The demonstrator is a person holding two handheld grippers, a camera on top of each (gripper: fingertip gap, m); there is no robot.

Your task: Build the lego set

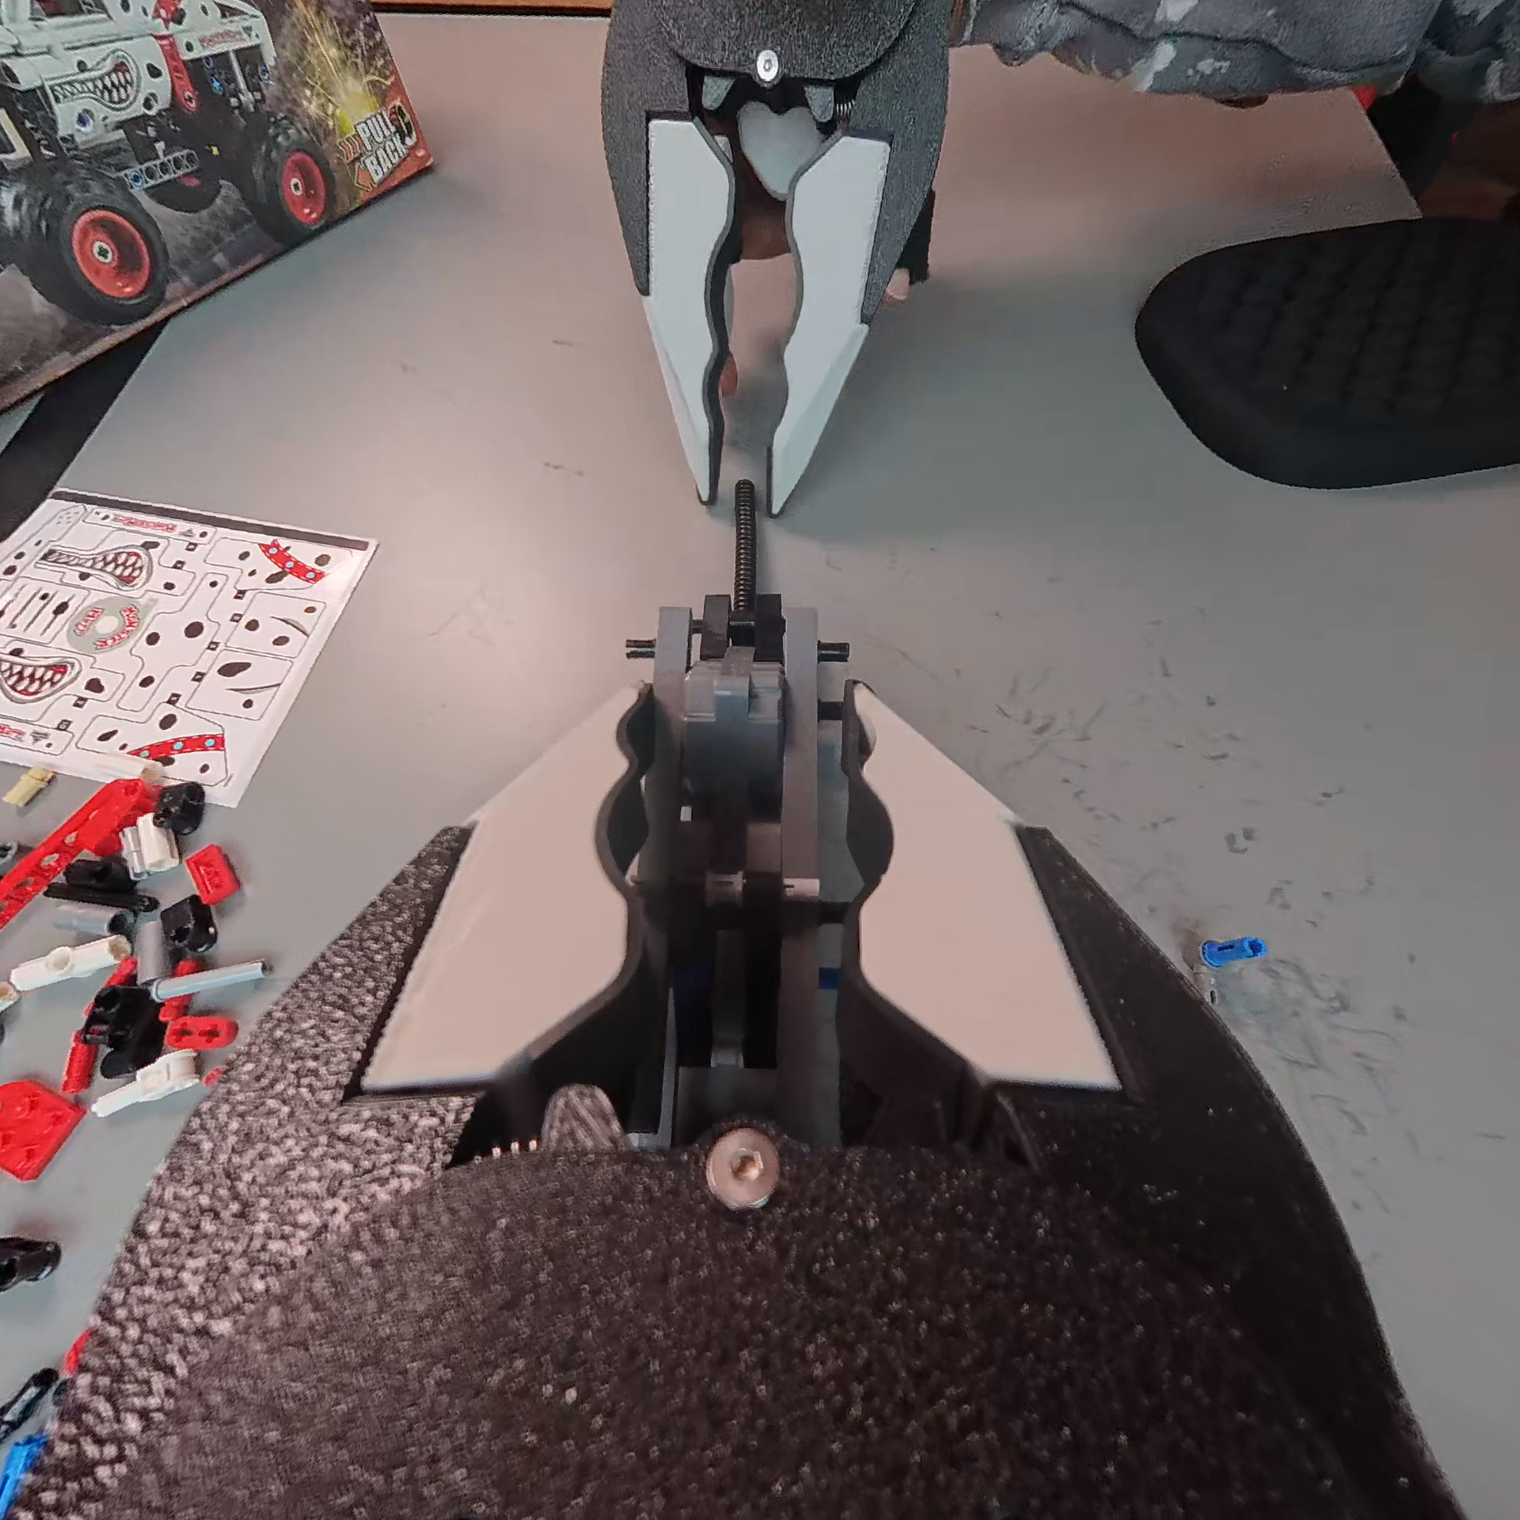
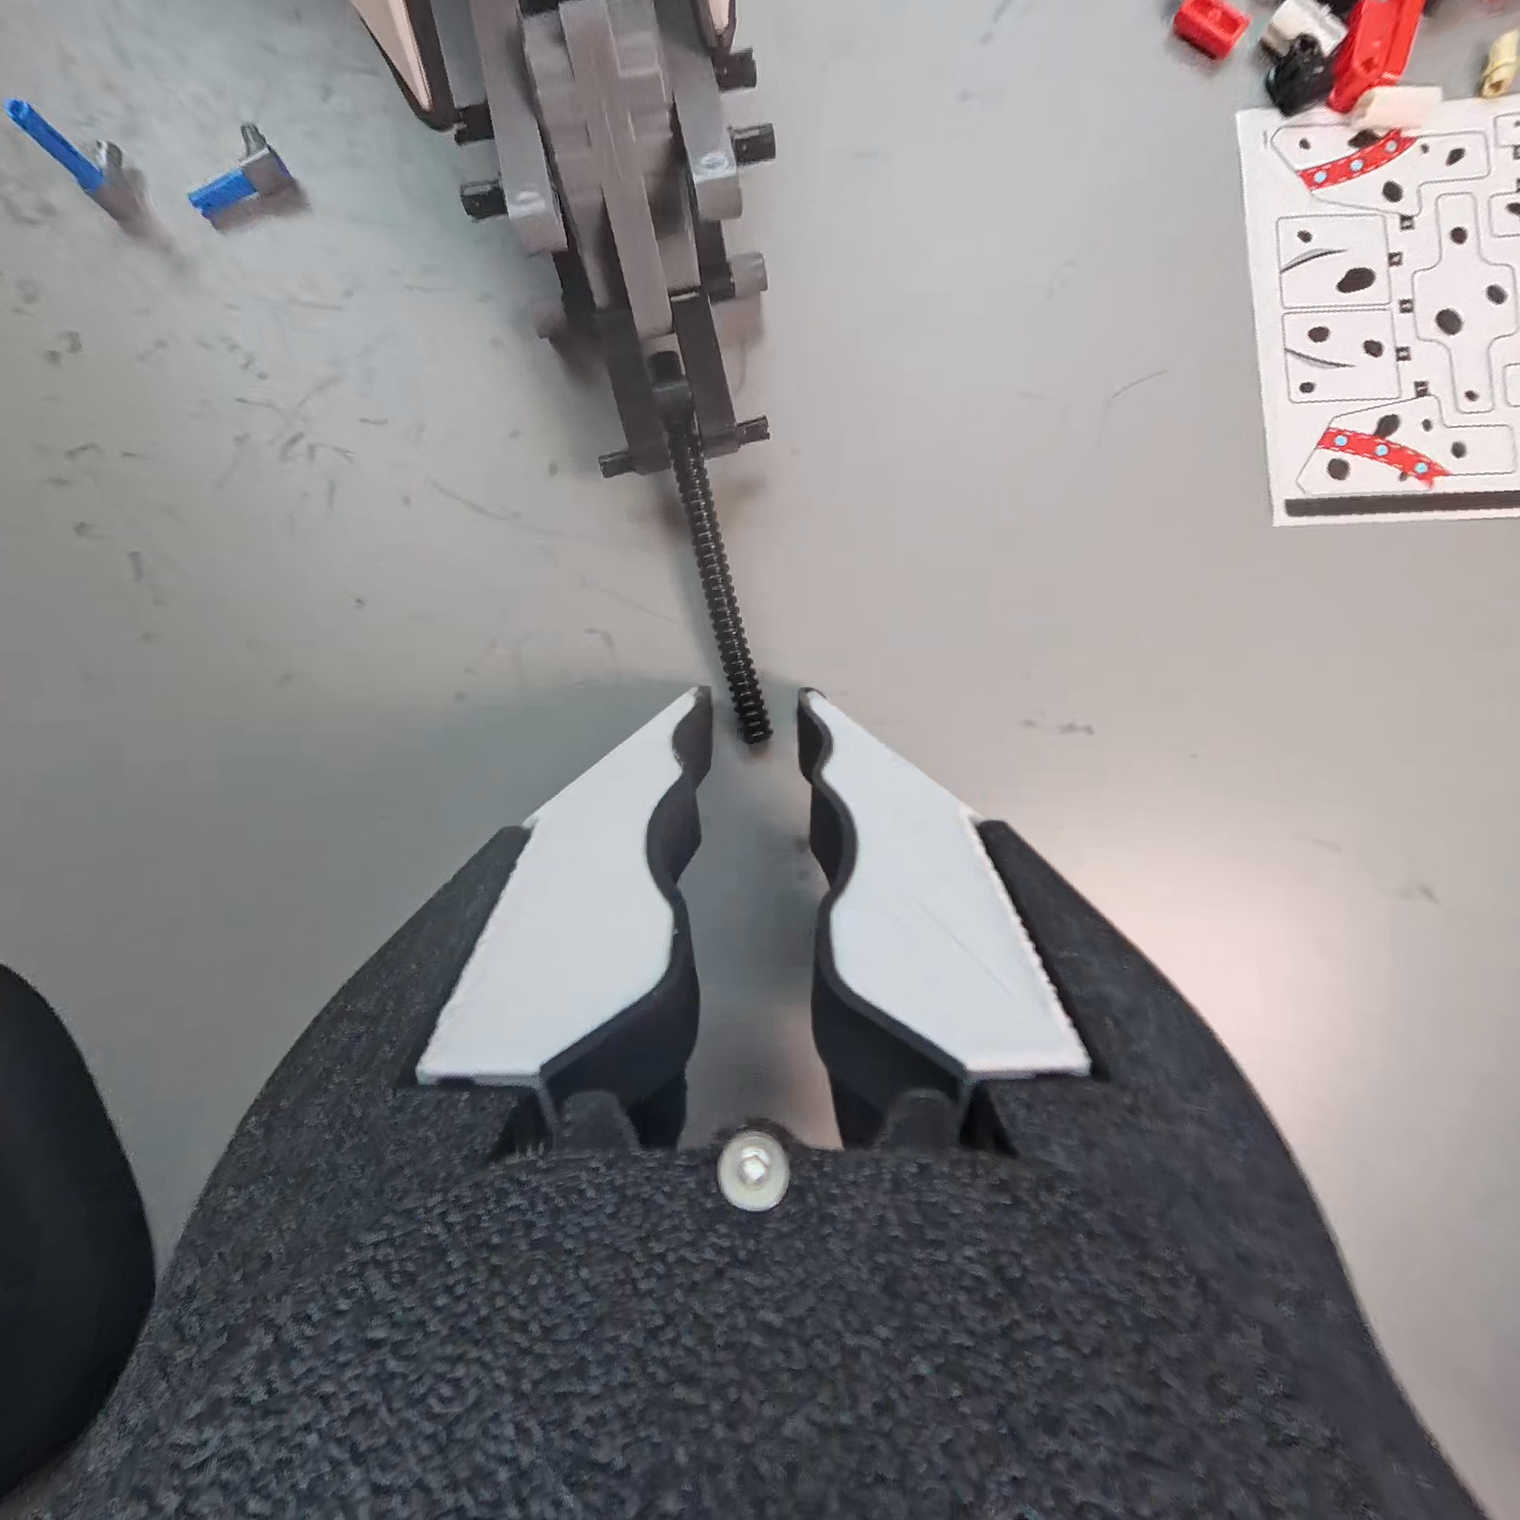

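My left gripper (image 1: 744,691) is shut on a grey lego assembly (image 1: 728,740) and holds it over the grey table (image 1: 1069,576). A black ribbed rod (image 1: 744,551) sticks out of the assembly's far end. My right gripper (image 1: 742,502) faces it from the far side. In the right wrist view the right gripper (image 2: 754,699) is open by a narrow gap. The tip of the rod (image 2: 715,576) sits between its fingertips without clear contact. The assembly (image 2: 625,206) shows at the top of that view.
The set's box (image 1: 164,148) lies at the far left, a sticker sheet (image 1: 164,641) (image 2: 1398,312) beside a pile of loose red, black and white parts (image 1: 123,946). Blue pins (image 2: 230,185) (image 1: 1230,952) lie apart. A black mesh pad (image 1: 1349,354) lies on the right. The gap from one gripper's tips to the other's is roughly 12 cm.
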